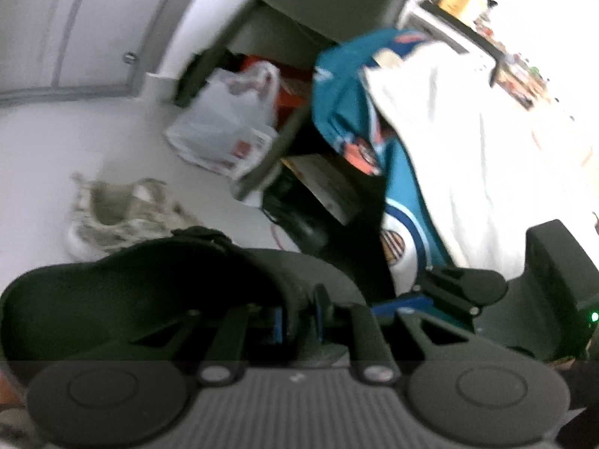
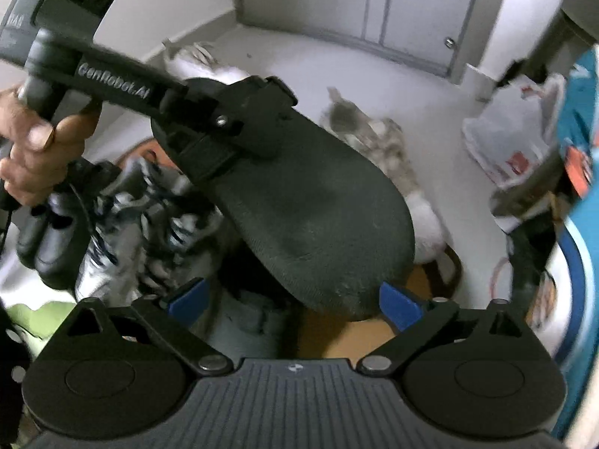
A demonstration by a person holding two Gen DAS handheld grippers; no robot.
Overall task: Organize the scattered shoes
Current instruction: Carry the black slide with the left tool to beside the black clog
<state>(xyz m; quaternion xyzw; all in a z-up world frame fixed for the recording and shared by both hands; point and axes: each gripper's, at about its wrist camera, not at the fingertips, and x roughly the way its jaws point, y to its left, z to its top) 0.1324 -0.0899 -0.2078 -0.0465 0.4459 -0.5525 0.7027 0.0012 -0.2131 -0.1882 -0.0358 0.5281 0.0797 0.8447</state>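
A black slip-on shoe (image 1: 149, 280) hangs in the air, sole side up in the right wrist view (image 2: 307, 217). My left gripper (image 1: 299, 318) is shut on its rim; from the right wrist it reaches in from the upper left (image 2: 239, 127), held by a hand (image 2: 30, 142). My right gripper (image 2: 294, 299) stands open, its blue pads (image 2: 400, 303) on either side of the shoe's toe without pressing on it. A beige patterned sneaker (image 1: 119, 217) (image 2: 374, 142) lies on the white floor. Black-and-white shoes (image 2: 149, 224) and dark shoes (image 2: 48, 239) are piled at lower left.
A brown cardboard box (image 2: 374, 336) sits under the right gripper. A white plastic bag (image 1: 224, 127) (image 2: 513, 138) stands by a dark shelf. Teal clothing (image 1: 348, 86) and a white cloth (image 1: 468, 149) hang at right. White cabinet doors (image 2: 393, 7) close the far side.
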